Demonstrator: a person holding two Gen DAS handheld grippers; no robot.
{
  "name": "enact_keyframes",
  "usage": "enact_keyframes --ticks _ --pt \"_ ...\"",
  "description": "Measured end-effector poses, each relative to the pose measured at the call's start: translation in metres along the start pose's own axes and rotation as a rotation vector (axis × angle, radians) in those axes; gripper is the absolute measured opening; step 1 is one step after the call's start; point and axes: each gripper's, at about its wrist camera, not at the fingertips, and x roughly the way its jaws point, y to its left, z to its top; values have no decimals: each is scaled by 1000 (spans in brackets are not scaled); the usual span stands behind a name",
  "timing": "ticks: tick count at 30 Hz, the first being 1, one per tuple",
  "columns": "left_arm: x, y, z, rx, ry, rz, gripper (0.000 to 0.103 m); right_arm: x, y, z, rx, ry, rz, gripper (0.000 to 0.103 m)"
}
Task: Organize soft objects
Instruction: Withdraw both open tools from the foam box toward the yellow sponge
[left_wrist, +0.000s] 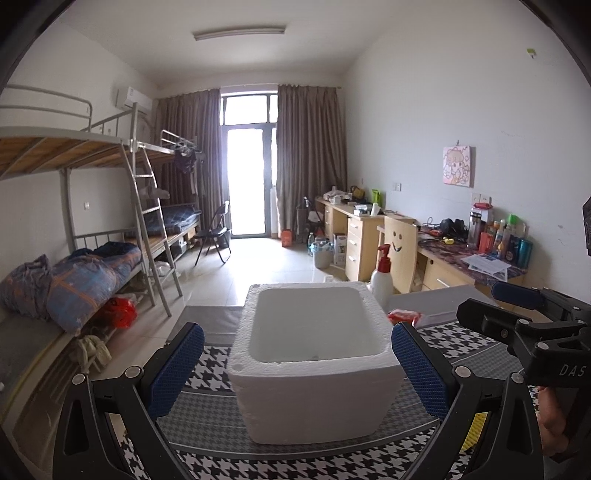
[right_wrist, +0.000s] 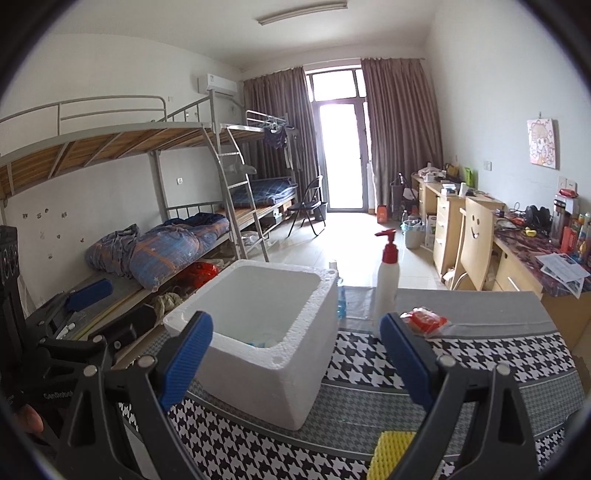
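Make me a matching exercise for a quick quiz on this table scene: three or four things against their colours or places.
Things:
1. foam box
2. pump bottle
3. sponge
4. plastic packet

Descriptions:
A. yellow, at the near edge of the table
B. red, lying to the right of the bottle's base
C. white, open-topped, in the middle of the houndstooth cloth
D. white body with a red pump, standing behind the box

Pairs: 1-C, 2-D, 3-A, 4-B
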Motion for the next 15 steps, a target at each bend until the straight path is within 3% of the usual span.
enact_keyframes --ticks 15 --pt "0 -21 1 21 -5 -61 102 -19 -22 -8 19 -12 -65 94"
